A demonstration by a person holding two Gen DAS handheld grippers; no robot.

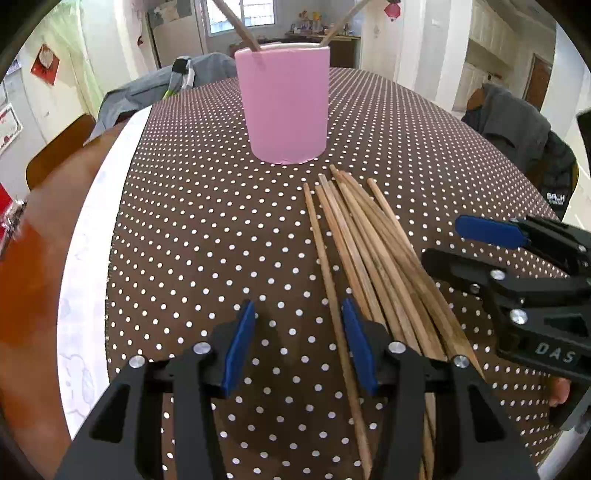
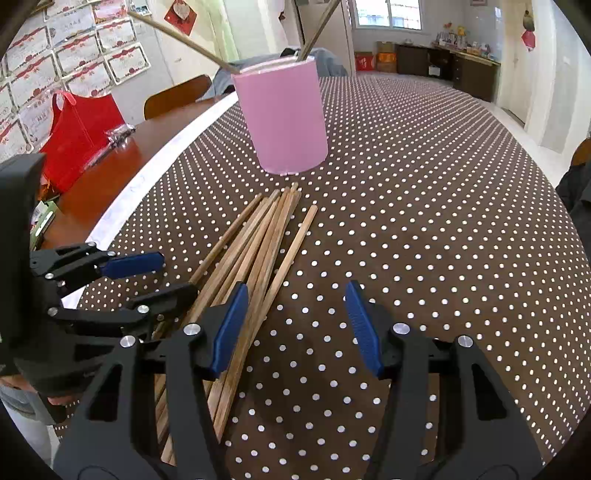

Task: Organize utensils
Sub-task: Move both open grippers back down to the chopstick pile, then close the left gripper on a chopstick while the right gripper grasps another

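A pink cup [image 1: 284,107] stands upright on the dotted tablecloth with two wooden chopsticks [image 1: 240,27] leaning out of it; it also shows in the right wrist view [image 2: 282,118]. A loose bundle of several wooden chopsticks [image 1: 373,254] lies flat in front of the cup, also in the right wrist view [image 2: 255,251]. My left gripper [image 1: 299,343] is open and empty, hovering low at the bundle's left side. My right gripper [image 2: 295,328] is open and empty, hovering at the bundle's right side. Each gripper shows in the other's view, the right one [image 1: 461,240] and the left one [image 2: 166,273].
The brown dotted tablecloth [image 1: 192,229] covers a round table with a white rim [image 1: 92,229]. A red bag [image 2: 79,133] sits on the wooden table part at the left. Chairs with grey jackets [image 1: 517,136] stand around the table.
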